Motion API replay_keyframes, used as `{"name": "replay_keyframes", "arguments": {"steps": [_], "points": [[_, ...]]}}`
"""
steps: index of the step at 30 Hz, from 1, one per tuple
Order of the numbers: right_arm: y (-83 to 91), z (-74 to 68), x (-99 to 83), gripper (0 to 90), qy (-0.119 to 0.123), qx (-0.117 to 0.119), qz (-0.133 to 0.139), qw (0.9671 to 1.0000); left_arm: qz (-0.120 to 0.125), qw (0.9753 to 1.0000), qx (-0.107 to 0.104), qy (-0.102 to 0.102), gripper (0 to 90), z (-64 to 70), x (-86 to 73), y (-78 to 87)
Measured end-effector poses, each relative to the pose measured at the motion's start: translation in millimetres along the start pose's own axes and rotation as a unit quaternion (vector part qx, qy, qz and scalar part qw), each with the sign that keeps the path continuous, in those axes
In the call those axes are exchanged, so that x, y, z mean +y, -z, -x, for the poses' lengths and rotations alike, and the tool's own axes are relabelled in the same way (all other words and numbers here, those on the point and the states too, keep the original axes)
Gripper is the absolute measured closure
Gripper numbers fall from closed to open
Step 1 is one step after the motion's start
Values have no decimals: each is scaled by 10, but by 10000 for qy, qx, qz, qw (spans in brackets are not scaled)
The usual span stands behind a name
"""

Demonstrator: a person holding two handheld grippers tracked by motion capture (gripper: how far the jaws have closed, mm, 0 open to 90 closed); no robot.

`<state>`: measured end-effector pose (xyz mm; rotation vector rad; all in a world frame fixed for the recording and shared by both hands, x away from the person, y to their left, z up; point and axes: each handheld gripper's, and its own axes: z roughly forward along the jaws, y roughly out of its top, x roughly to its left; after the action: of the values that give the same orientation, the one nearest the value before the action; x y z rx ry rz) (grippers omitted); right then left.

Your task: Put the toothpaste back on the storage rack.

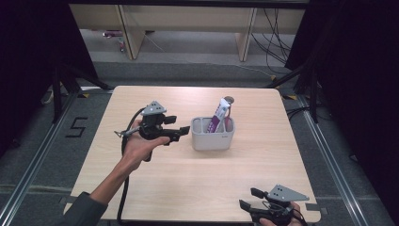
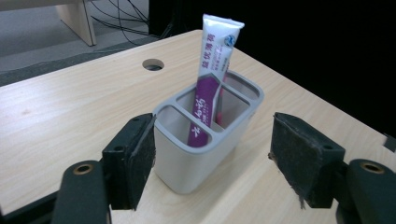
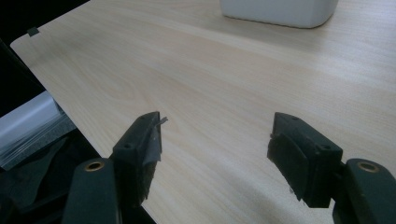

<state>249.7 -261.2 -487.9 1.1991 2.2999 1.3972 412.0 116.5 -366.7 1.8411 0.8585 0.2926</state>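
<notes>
up close, the left gripper [image 2: 212, 154] has its jaws spread wide with nothing clamped between them; the near end of a grey holder [image 2: 205, 140] sits in the gap, its wall just beside the left pad [image 2: 142, 154] and well clear of the other. whether that pad touches the wall i cannot tell. the holder is a small tub split into compartments, standing upright on the wooden table [image 2: 60, 116]. a purple and white tube [image 2: 210, 79] stands tilted in one of its middle compartments, its flat crimped end sticking up above the rim. behind the holder, a round hole [image 2: 153, 64] is cut into the tabletop.

from the high view, the left gripper [image 1: 176, 133] is held in the left hand [image 1: 139, 146] just to the left of the holder [image 1: 211, 134], near the middle of the table [image 1: 188, 179], with the tube [image 1: 219, 115] leaning up and to the right.

the right gripper [image 3: 215, 154] is also wide open and holds nothing, hovering over bare wood near the table's front edge. in the high view it [image 1: 249, 198] sits at the front right corner, well apart from the holder.
</notes>
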Motion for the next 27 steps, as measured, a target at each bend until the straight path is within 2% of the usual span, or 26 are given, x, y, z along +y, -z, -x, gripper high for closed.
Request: {"name": "replay_keyframes", "arguments": {"steps": [3, 4, 5, 6, 7, 9, 10, 12, 13, 14, 15, 16, 17, 18, 19, 21, 25, 27], "points": [[-1, 8, -3, 347, 22, 1, 7, 10000, -2, 9999, -111, 39, 249, 0, -58, 40], [1, 23, -3, 347, 141, -63, 45, 9999, -11, 9999, -113, 86, 249, 5, -79, 62], [3, 17, -1, 347, 135, -53, 9, 9999, -39, 9999, -123, 71, 191, 17, -129, 113], [3, 17, -1, 347, 135, -53, 9, 9999, -39, 9999, -123, 71, 177, 17, -129, 113], [3, -4, -2, 347, 16, -17, -31, 10000, -26, 9999, -87, 91, 157, 38, -188, 170], [-1, -16, -7, 347, -79, -3, -28, 10000, -41, 9999, -110, 57, 154, 41, -217, 203], [-8, 15, -6, 347, 127, -58, 36, 9999, 5, 10000, -80, 45, 154, 47, -282, 265], [-18, 12, -10, 347, 92, -13, 35, 10000, 25, 10000, -60, 59, 153, 53, -310, 288], [-19, 8, -10, 347, 81, 16, 39, 10000, -14, 10000, -41, 40, 153, 58, -382, 346], [-21, -12, -13, 347, -39, 39, 17, 10000, -24, 10000, -33, 40, 153, 63, -418, 378], [-23, -10, -11, 347, -13, 24, 9, 10000, -51, 10000, -5, 9, 153, 72, -464, 416], [-30, -2, -10, 346, 64, -42, 51, 10000, -25, 10000, -32, -6, 152, 73, -504, 434], [-14, -10, -7, 347, 19, -49, -97, 9999, -55, 10000, 11, -29, 152, 82, -542, 459], [-15, -15, -8, 347, 1, -42, -116, 9999, -52, 10000, -25, -59, 152, 83, -584, 472], [-25, 2, -7, 347, 131, -42, -47, 9999, -68, 10000, -25, -68, 152, 88, -615, 487], [-32, 3, -7, 347, 152, -62, -22, 9999, -77, 9998, 30, -160, 154, 94, -697, 519], [-42, 4, -12, 346, 159, -101, -28, 9998, -43, 9999, -27, -123, 154, 84, -857, 575], [-47, -2, -11, 346, 92, -67, -57, 9999, -27, 9998, 1, -173, 154, 89, -916, 605]]}}
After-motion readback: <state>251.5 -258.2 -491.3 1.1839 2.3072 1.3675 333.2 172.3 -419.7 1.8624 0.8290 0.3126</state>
